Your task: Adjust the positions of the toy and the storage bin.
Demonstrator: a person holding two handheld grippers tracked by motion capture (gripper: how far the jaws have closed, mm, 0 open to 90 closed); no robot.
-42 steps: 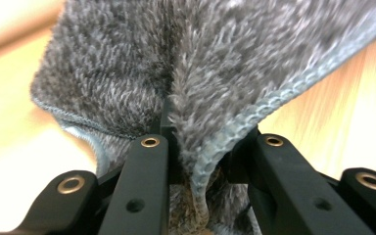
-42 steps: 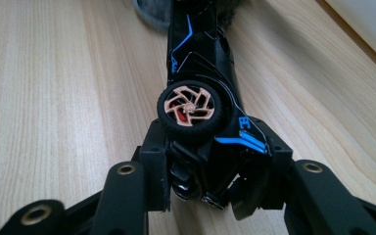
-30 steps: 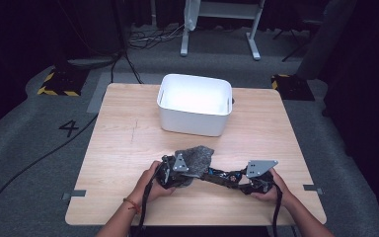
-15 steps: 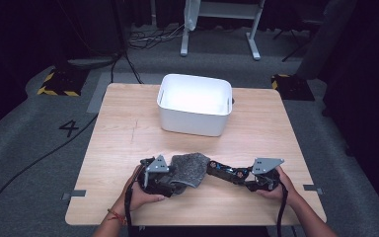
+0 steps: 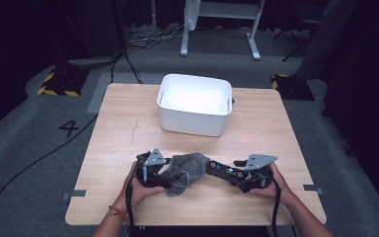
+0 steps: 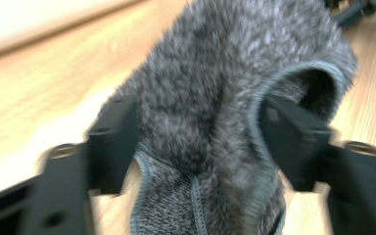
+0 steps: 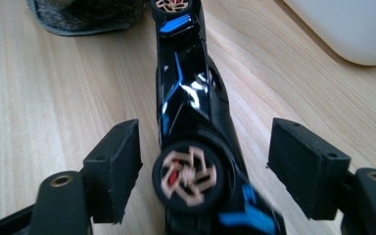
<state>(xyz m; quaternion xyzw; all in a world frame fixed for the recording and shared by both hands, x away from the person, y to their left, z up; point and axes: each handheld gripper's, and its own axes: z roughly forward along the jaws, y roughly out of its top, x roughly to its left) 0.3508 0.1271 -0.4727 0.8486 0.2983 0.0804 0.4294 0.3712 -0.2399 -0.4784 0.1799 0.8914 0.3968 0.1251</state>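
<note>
The black toy car lies on the counter between my right tongs, whose jaws have just opened off it; the grey furry pouch sits loosely between my left tongs, now apart, so both seem released

We find a recording studio or robotics lab set up for data capture, not a home. A small light-wood desk stands alone on grey carpet, ringed by black curtains. The floor beside it carries a painted numeral 4, which we read as a station number, and yellow-and-black hazard blocks mark equipment bases. Loose cables run across the carpet toward a white metal stand at the back. Grey tape tabs mark the floor at the desk's near corners.
</note>
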